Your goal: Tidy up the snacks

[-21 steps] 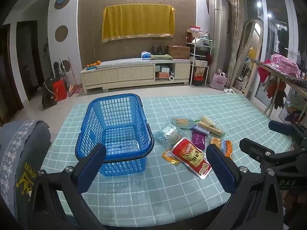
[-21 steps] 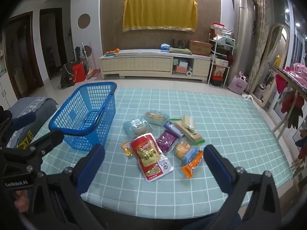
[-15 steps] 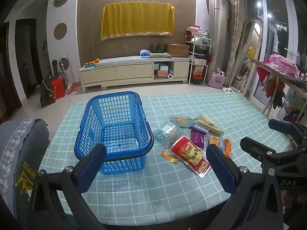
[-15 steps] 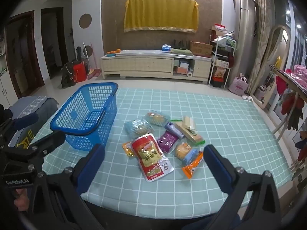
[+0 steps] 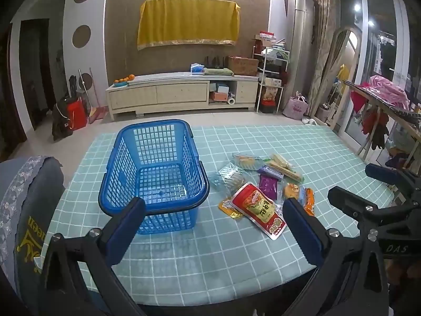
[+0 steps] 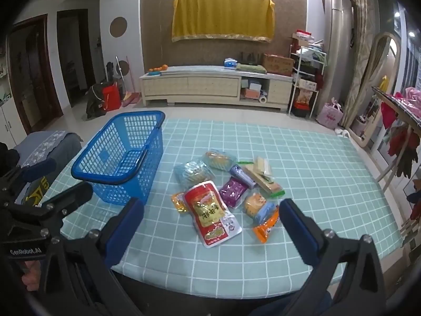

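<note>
An empty blue plastic basket (image 5: 155, 155) stands on the left of the green checked table (image 5: 210, 258); it also shows in the right wrist view (image 6: 123, 158). Right of it lies a pile of snack packets, with a big red pouch (image 5: 259, 209) (image 6: 209, 210) in front, a purple packet (image 6: 232, 191), an orange packet (image 6: 265, 227) and several others. My left gripper (image 5: 213, 221) is open and empty, near the table's front edge, in front of the basket. My right gripper (image 6: 211, 223) is open and empty, hovering before the snack pile.
A grey chair back (image 5: 23, 210) stands at the table's left front corner. Beyond the table are a TV cabinet (image 5: 181, 93), a shelf rack (image 5: 271, 79) and a clothes rack (image 5: 381, 105) on the right.
Both grippers have drawn back slightly from the table, so basket and snacks sit a little higher in view. Nothing on the table has moved.
</note>
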The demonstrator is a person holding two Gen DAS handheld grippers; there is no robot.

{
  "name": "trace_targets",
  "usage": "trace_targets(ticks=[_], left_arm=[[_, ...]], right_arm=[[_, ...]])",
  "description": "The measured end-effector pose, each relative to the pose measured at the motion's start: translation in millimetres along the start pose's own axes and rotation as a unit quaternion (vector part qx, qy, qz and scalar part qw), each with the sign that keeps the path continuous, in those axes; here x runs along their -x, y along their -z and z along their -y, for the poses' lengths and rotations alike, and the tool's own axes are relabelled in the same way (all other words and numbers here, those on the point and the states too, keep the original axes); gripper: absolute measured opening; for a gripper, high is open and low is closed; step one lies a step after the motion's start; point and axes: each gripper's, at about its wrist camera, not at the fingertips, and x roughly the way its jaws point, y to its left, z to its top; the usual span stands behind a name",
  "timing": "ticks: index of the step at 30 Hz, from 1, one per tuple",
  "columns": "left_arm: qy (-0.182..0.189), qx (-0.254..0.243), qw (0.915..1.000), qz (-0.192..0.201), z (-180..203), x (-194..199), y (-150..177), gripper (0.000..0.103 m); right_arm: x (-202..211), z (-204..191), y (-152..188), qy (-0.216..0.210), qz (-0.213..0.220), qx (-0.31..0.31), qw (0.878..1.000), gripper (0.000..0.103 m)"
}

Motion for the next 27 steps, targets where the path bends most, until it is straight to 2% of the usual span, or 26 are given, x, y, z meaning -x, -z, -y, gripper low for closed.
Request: trace_targets(ticks=[27], left_arm=[[-0.002,0.0,1.0,-0.003,-4.2,5.2,-1.0,0.103]], right_arm=[[-3.7,-5.6,1.6,-0.007,-0.012,0.008,1.0,0.103]])
